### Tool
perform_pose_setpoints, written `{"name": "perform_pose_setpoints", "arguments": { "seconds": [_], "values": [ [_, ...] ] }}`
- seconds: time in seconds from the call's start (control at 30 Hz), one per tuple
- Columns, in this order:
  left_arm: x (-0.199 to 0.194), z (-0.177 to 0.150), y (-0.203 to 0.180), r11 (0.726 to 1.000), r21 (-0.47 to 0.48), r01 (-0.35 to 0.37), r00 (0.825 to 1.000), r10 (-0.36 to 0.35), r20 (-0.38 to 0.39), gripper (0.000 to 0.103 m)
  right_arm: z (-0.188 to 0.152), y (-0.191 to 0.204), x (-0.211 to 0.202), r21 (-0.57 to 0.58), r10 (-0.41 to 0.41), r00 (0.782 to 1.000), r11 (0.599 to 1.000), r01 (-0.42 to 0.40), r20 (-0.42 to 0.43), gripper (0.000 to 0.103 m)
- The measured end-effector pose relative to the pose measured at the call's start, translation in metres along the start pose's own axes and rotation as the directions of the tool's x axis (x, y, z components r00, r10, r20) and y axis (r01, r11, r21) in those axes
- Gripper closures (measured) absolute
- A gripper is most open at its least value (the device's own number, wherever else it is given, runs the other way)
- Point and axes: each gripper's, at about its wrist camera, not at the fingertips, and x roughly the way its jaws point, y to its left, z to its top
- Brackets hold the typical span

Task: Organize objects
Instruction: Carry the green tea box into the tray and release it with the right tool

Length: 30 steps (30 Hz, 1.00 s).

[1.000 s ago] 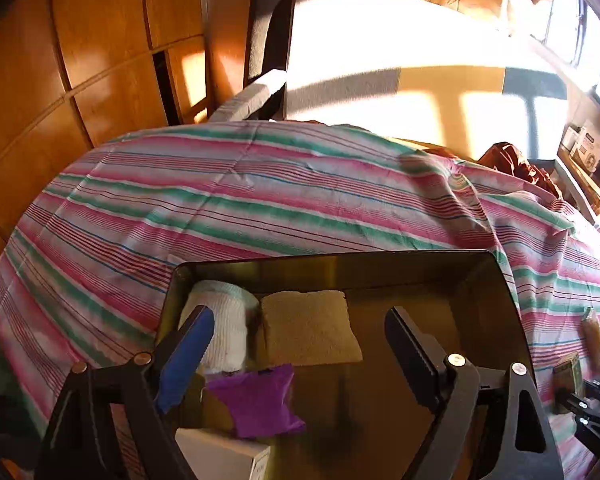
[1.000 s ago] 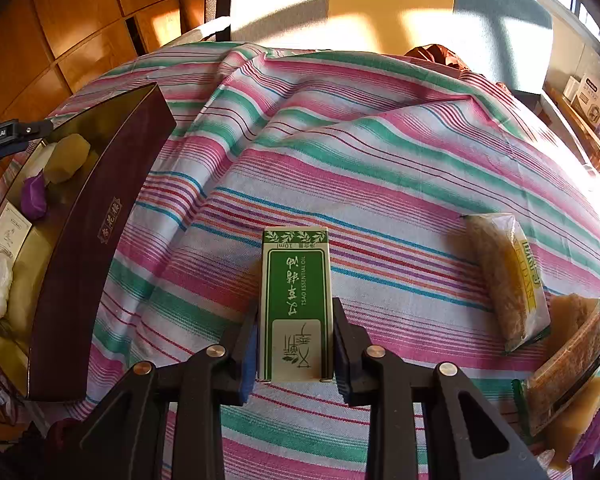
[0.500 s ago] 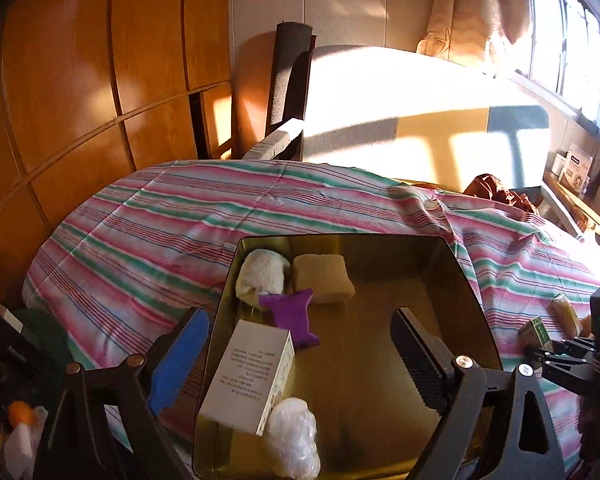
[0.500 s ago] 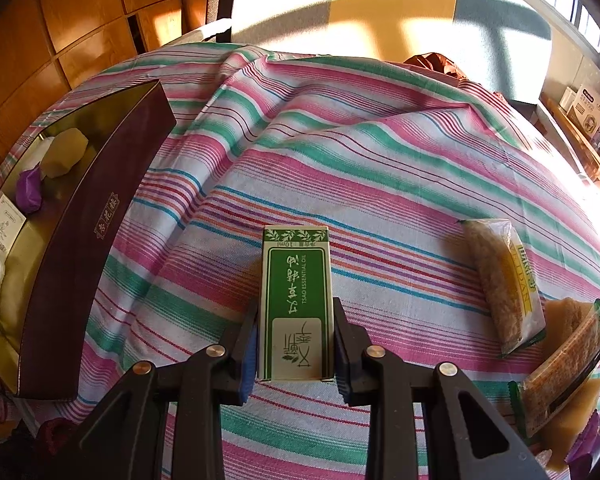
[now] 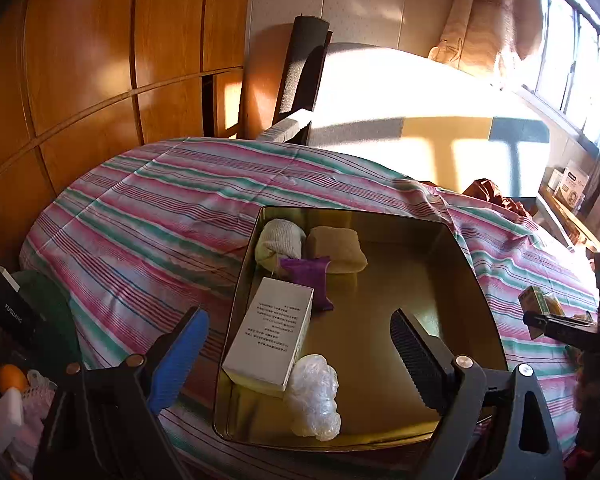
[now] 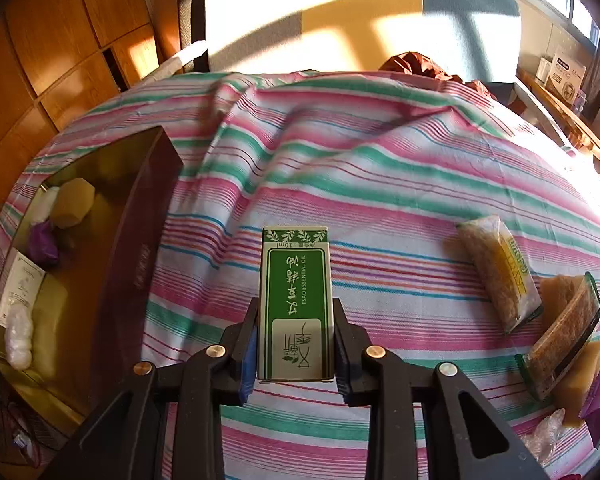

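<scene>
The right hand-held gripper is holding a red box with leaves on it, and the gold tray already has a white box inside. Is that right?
Not quite. The box in the right hand-held gripper is green, not red, as the right wrist view shows. The rest holds: it has leaves on it, and the gold tray already has a white box inside.

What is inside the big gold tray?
Inside the shiny gold tray: a white rolled cloth, a tan sponge block, a purple wrapper, a white printed box and crinkly clear plastic. Anything beneath them is hidden.

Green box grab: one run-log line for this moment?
right claw: shut on green box | left claw: open over gold tray | box not yet in tray
</scene>
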Motion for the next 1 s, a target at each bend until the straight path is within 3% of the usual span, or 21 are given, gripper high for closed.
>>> {"name": "perform_pose_setpoints", "arguments": {
  "seconds": [0.13,0.3,0.6,0.7,0.87,1.0],
  "values": [
    [-0.001,-0.005,0.011,0.999,-0.032,0.019,1.000,-0.019,-0.007,0.010,0.017,0.047,-0.021,-0.039,0.105,0.994,0.994,-0.103,0.037,0.073],
    [-0.005,-0.009,0.031,0.998,-0.063,0.004,1.000,-0.004,-0.007,0.010,0.025,0.115,-0.009,-0.084,0.223,0.974,0.971,-0.224,-0.026,0.073],
    [-0.013,-0.022,0.072,0.993,-0.114,-0.039,0.999,0.039,-0.002,0.010,0.026,0.200,0.060,-0.073,0.232,0.954,0.966,-0.249,-0.189,0.073],
    [-0.010,-0.027,0.079,0.990,-0.131,-0.044,0.999,0.042,-0.017,0.010,0.028,0.216,0.075,-0.055,0.236,0.947,0.966,-0.254,-0.219,0.073],
    [-0.006,-0.032,0.082,0.990,-0.135,-0.045,0.999,0.041,-0.034,0.010,0.029,0.226,0.086,0.030,0.354,0.902,0.933,-0.358,-0.248,0.071],
    [-0.005,-0.033,0.078,0.991,-0.126,-0.046,0.998,0.042,-0.035,0.010,0.027,0.223,0.079,0.035,0.409,0.880,0.910,-0.413,-0.241,0.061]
  ]
}}
